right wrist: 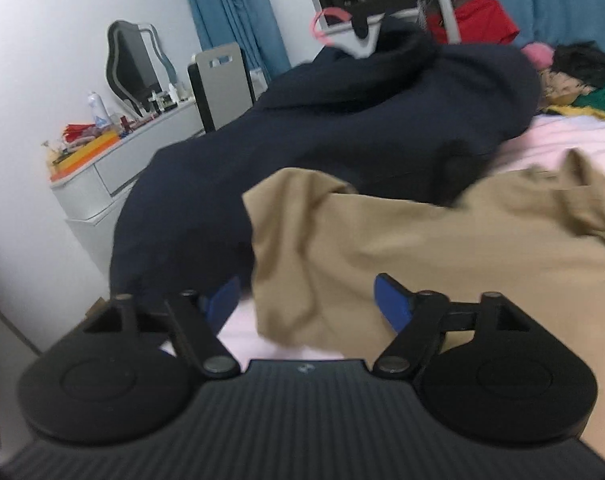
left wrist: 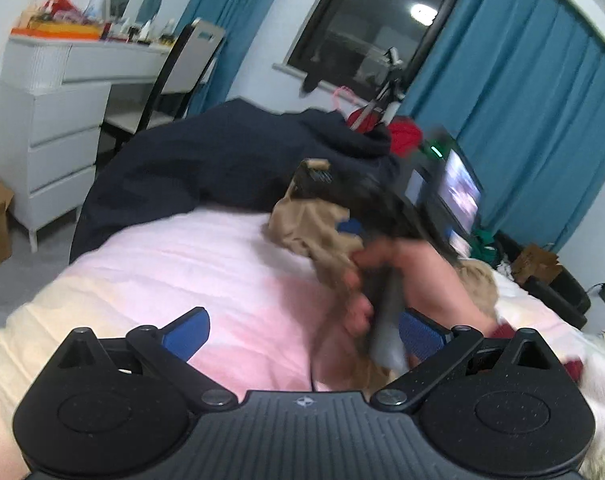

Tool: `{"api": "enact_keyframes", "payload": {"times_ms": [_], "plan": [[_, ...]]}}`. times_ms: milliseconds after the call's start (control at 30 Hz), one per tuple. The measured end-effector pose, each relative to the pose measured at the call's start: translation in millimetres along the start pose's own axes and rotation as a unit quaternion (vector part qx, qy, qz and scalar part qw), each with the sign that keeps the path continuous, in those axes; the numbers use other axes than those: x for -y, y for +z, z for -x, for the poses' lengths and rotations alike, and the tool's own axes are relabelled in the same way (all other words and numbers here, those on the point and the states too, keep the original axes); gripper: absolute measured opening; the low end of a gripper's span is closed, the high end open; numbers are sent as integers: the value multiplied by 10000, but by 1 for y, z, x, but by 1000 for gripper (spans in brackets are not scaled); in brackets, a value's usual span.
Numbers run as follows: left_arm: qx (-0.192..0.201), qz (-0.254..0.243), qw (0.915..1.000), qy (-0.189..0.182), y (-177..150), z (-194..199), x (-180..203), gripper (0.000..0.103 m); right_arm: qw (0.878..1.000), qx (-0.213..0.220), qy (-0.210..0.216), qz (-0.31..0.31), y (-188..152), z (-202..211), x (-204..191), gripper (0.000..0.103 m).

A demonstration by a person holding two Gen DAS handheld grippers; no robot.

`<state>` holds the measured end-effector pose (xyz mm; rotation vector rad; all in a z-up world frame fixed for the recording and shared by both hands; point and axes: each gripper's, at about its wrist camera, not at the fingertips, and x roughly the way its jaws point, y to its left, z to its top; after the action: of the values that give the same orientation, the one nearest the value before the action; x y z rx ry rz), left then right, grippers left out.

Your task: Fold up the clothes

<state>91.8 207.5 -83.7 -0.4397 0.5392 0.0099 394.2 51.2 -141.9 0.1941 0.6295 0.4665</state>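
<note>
Two tools, left tool (left wrist: 302,334) and right tool (right wrist: 306,300), stand apart, gripping nothing, over the soft, light, floppy tan garment (right wrist: 442,248), best pinched at its near hem.

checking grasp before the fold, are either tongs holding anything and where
Nothing clamped: left tongs open and empty; right tongs open, tan garment lying between them.

Both wrist cameras look low across the pink bed (left wrist: 206,264) toward the far window; both catch the navy garment (right wrist: 342,120) and white dresser (left wrist: 50,120) at left.
</note>
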Motion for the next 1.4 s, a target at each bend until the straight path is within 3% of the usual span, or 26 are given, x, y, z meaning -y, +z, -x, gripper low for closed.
{"api": "enact_keyframes", "payload": {"times_ms": [67,133,200,333,500,700,767,933,1000,1167,1200,1300,1333,1400], "plan": [[-55,41,10000,65,-1,-8,-5,102,9995,-235,-195,28,2,-29,-7,61],[-105,79,9998,163,-2,-15,-9,102,9985,-347,-413,-20,6,-39,-5,26],[-115,157,9996,184,-2,-19,-13,101,9983,-277,-485,-139,11,-34,3,14],[-28,247,9996,166,-2,-15,-15,100,9972,-136,-630,-378,22,-23,18,11],[-141,-71,9998,95,-5,-14,1,98,9961,511,-709,-107,51,37,46,11],[-333,-182,9991,-182,-19,-13,26,98,9878,885,-1000,-796,78,90,130,11],[-431,-209,9985,-277,-27,-15,37,98,9833,914,-1154,-1069,78,94,160,11],[-491,-1003,9936,-186,-47,-20,71,97,9725,854,-1618,-1439,55,89,226,11],[-540,-1206,9912,-114,-52,-26,78,97,9700,809,-1530,-1708,44,81,250,11],[-890,-1032,9905,-196,-55,-48,74,97,9698,672,-1186,-2025,25,66,287,17],[-935,-988,9905,-201,-54,-51,72,97,9728,639,-1124,-1922,26,67,285,26],[-1055,-882,9903,-218,-52,-59,67,97,9815,536,-844,-1631,30,76,272,71],[-1078,-877,9900,-227,-52,-60,67,97,9835,540,-754,-1554,31,83,266,80],[-1109,-892,9896,-224,-51,-60,68,97,9872,643,-715,-1272,34,102,251,82]]}}
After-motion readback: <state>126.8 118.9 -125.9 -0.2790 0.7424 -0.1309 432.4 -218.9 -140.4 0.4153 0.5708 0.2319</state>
